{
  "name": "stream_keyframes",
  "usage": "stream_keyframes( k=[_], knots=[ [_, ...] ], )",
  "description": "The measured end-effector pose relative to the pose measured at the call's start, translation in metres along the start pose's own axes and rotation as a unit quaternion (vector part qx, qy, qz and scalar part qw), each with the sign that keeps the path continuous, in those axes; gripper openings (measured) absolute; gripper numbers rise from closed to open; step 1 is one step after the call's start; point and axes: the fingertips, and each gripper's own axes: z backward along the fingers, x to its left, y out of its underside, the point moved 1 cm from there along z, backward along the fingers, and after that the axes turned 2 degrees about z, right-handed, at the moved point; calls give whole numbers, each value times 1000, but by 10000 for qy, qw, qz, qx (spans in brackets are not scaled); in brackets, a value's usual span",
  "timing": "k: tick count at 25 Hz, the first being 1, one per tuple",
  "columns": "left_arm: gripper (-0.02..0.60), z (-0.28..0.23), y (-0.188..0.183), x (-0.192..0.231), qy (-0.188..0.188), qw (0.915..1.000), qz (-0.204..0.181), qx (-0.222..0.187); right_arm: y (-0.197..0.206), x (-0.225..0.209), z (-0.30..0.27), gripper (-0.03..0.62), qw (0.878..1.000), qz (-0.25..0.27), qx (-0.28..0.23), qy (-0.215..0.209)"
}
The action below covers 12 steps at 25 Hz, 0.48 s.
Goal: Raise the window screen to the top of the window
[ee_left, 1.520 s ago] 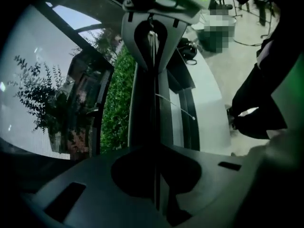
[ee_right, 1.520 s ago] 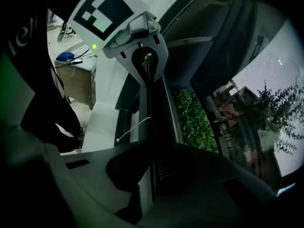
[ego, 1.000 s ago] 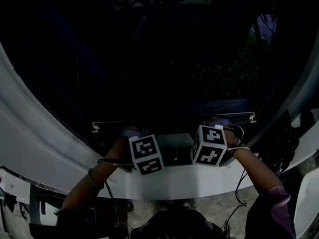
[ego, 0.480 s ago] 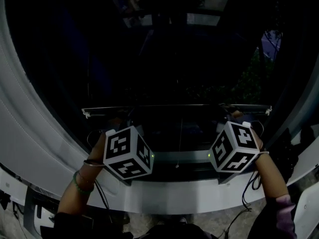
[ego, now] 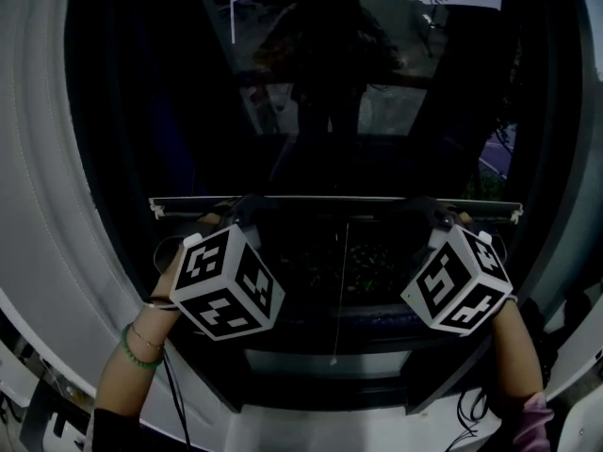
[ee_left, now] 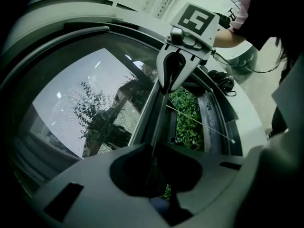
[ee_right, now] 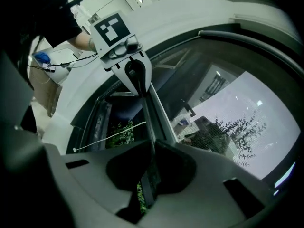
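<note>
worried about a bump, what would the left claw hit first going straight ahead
Likely the right claw, shut on the same screen bar that the left claw holds; depth is unclear.

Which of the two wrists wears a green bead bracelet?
The left wrist, under the left claw shut on the screen bar; the right wrist shows no beads.
</note>
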Motion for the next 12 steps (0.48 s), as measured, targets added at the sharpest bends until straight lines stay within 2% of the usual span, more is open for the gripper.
stream_keyframes(
  k=[7, 12],
  knots=[
    [41, 23, -40, 83, -518, 9985, -115, -153, -30, -85, 24, 29, 9976, 247, -171, 622],
    [44, 45, -67, 136, -740, 9970, -122, -185, -55, -136, 42, 32, 9955, 253, -318, 860]
  ],
)
